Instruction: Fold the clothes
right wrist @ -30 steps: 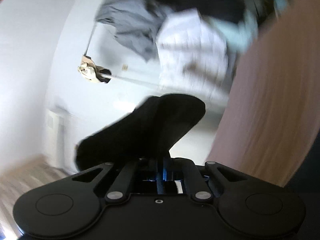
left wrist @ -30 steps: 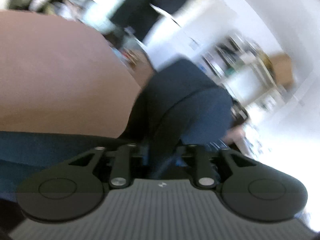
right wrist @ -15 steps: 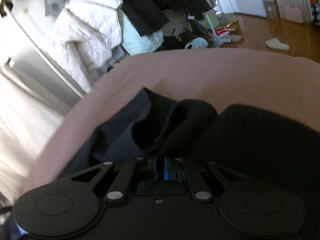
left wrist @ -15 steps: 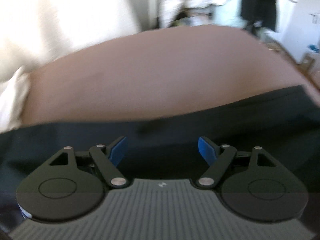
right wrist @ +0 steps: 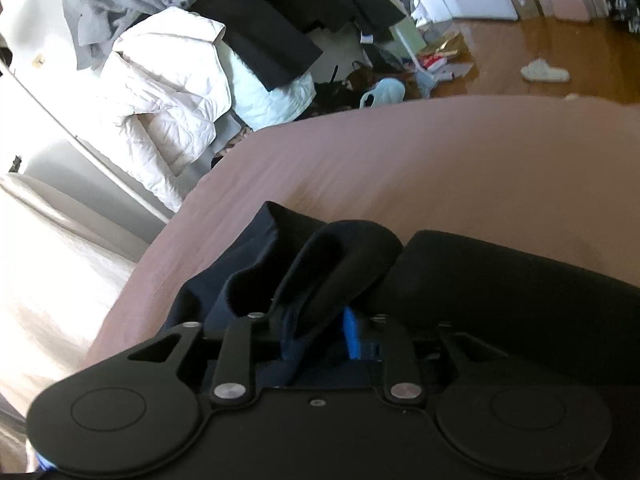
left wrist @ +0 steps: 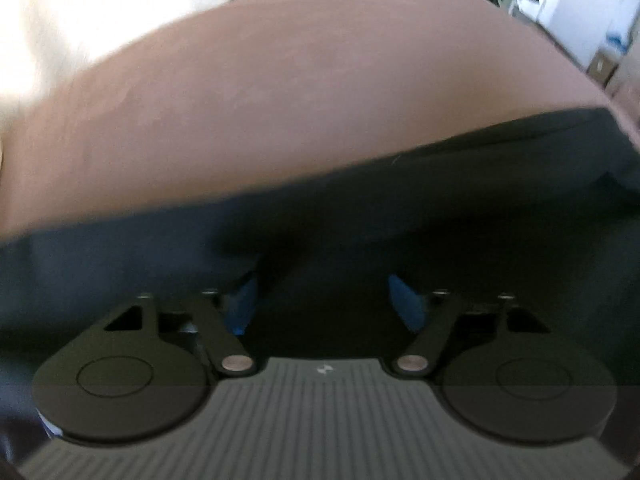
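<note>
A dark navy garment (left wrist: 360, 220) lies flat across the pinkish-brown bed sheet (left wrist: 280, 100), its straight edge running from left to upper right. My left gripper (left wrist: 324, 300) hovers just over it, open, with both blue pads (left wrist: 408, 304) apart and nothing between them. In the right wrist view a raised fold of the same garment (right wrist: 348, 252) stands between the fingers of my right gripper (right wrist: 320, 332). Those jaws are partly open, the right blue pad (right wrist: 354, 336) shows bare, and the cloth still rests against it.
The bed sheet (right wrist: 440, 160) ends at a rounded edge on the left. Beyond it hang a white quilted jacket (right wrist: 168, 92), a black coat (right wrist: 272, 32) and a grey garment (right wrist: 104, 8). Clutter and a pale slipper (right wrist: 544, 71) lie on the wooden floor (right wrist: 500, 52).
Both grippers came down from the air to the bed with the garment. The left let go half a second ago and stays open. The right jaws have widened around the fold.
</note>
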Available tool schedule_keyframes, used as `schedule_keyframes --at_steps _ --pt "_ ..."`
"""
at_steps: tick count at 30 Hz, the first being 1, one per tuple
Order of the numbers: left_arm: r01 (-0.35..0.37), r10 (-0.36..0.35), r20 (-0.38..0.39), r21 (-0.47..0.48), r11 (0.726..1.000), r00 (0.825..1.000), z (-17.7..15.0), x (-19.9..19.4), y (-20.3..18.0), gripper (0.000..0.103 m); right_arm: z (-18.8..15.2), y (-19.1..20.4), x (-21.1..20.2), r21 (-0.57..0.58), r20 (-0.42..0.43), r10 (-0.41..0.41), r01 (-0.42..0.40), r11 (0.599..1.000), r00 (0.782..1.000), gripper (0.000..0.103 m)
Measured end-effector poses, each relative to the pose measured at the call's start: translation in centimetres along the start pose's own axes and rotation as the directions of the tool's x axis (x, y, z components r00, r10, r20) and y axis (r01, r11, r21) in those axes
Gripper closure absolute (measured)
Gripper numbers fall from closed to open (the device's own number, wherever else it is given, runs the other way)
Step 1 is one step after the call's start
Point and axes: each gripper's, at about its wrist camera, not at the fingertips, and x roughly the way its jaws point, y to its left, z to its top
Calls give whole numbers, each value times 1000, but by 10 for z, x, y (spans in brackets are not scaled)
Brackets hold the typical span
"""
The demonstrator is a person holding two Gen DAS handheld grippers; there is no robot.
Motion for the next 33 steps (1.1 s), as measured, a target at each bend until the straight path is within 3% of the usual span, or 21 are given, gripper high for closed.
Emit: schedule_keyframes --at_steps 1,2,3,4,6,8,9,11,12,14,16,18,21,23,25,26,27,29,31,32,33 --pt "-69 69 9 40 997 998 10 8 -11 73 0 -3 2 12 -4 6 -6 1000 1000 70" --pt "-139 138 22 72 988 990 20 15 -21 101 1 -5 3 19 -1 10 -10 1000 1000 71" --pt "-211 209 46 66 975 977 32 20 -24 103 0 -6 3 13 4 10 -10 1000 1000 74" --pt "-269 265 68 52 962 962 44 24 -27 103 0 -5 2 -10 13 -3 3 1000 1000 83" --pt "-220 222 103 -30 975 970 63 14 -27 103 -1 -2 0 -57 35 -24 26 998 999 97" --pt "-151 147 192 8 988 970 75 -9 -45 103 0 3 -10 -72 92 -9 16 997 996 99" --pt "-127 111 232 55 990 966 78 -19 -58 100 1 6 -17 -70 124 -2 10 998 992 99" --pt "12 -55 249 171 985 967 84 -34 -89 93 3 13 -24 -106 152 2 14 994 988 99" --pt "97 -142 218 206 974 966 89 -34 -102 78 4 15 -22 -122 136 -10 27 992 991 98" --pt "250 -294 150 258 933 944 98 -27 -128 58 6 4 -7 -71 39 -76 78 994 996 92" --pt "309 -355 108 305 901 929 104 -13 -151 58 7 -17 2 46 -24 -44 45 998 999 93" --pt "305 -363 79 399 865 928 109 4 -179 58 12 -29 3 127 -38 13 -8 992 999 91" --pt "172 -282 108 575 800 953 108 22 -213 55 16 -40 5 183 -41 66 -57 982 997 88" --pt "183 -287 69 626 758 955 109 34 -227 50 15 -42 10 186 -43 76 -67 980 996 86" --pt "183 -271 45 631 754 962 100 35 -242 57 14 -39 14 155 -44 72 -65 986 996 85" --pt "193 -271 28 630 752 962 95 34 -244 87 14 -36 16 130 -44 67 -60 990 997 85" --pt "197 -266 18 625 755 964 97 34 -246 100 13 -33 17 102 -38 58 -54 993 998 85" --pt "143 -240 68 636 758 969 103 19 -254 101 10 -24 13 38 11 28 -29 999 1000 90" --pt "37 -209 204 626 779 956 106 -12 -246 101 8 -13 4 -28 97 29 -27 999 995 98" --pt "-5 -196 263 610 793 945 110 -26 -242 101 7 -8 -1 -61 139 32 -23 998 990 98" --pt "16 -208 279 562 827 937 125 -28 -233 101 6 -2 -6 -93 181 36 -19 995 983 98"
